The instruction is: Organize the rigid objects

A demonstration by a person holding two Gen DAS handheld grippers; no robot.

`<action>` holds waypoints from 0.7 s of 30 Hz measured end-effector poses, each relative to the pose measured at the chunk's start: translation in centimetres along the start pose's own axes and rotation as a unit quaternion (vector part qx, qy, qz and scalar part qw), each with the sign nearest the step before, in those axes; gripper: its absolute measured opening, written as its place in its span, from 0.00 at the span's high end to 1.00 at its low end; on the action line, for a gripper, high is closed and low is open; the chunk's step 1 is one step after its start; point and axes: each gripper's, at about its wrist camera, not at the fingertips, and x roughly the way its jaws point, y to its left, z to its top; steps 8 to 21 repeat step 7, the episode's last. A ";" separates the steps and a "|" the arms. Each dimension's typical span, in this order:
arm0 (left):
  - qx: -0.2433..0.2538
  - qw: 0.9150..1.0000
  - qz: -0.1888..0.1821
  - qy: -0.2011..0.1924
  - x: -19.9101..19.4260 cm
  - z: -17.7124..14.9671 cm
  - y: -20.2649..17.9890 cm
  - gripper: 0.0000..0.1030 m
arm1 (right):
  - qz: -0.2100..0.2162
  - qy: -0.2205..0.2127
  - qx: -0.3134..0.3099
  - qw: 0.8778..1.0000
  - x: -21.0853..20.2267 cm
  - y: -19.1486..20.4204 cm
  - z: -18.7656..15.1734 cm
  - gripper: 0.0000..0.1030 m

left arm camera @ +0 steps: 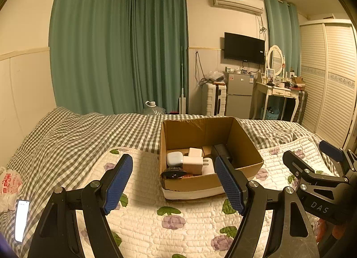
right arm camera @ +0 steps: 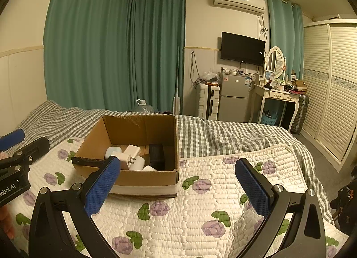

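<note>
An open cardboard box stands on the floral quilt. Inside lie white charger plugs, a pale blue earbud case, a black rectangular block and a dark oval item at the near left corner. My left gripper is open and empty, hovering in front of the box. My right gripper is open and empty, to the right of the box front; it also shows in the left wrist view.
A white phone and a red-printed plastic bag lie at the bed's left edge. The checked sheet lies beyond the quilt. A fridge, dresser and wardrobe stand past the bed.
</note>
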 end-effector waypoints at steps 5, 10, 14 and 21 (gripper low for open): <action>-0.001 1.000 -0.003 0.000 0.0 -0.1 0.0 0.23 | 0.000 0.005 0.001 1.000 0.1 -0.1 -0.1 0.00; -0.001 1.000 -0.005 0.001 0.0 -0.1 0.0 0.23 | -0.001 0.005 0.002 1.000 0.1 0.0 -0.1 0.00; -0.001 1.000 -0.005 0.001 0.0 -0.1 0.0 0.23 | -0.001 0.005 0.002 1.000 0.1 0.0 -0.1 0.00; -0.001 1.000 -0.005 0.001 0.0 -0.1 0.0 0.23 | -0.001 0.005 0.002 1.000 0.1 0.0 -0.1 0.00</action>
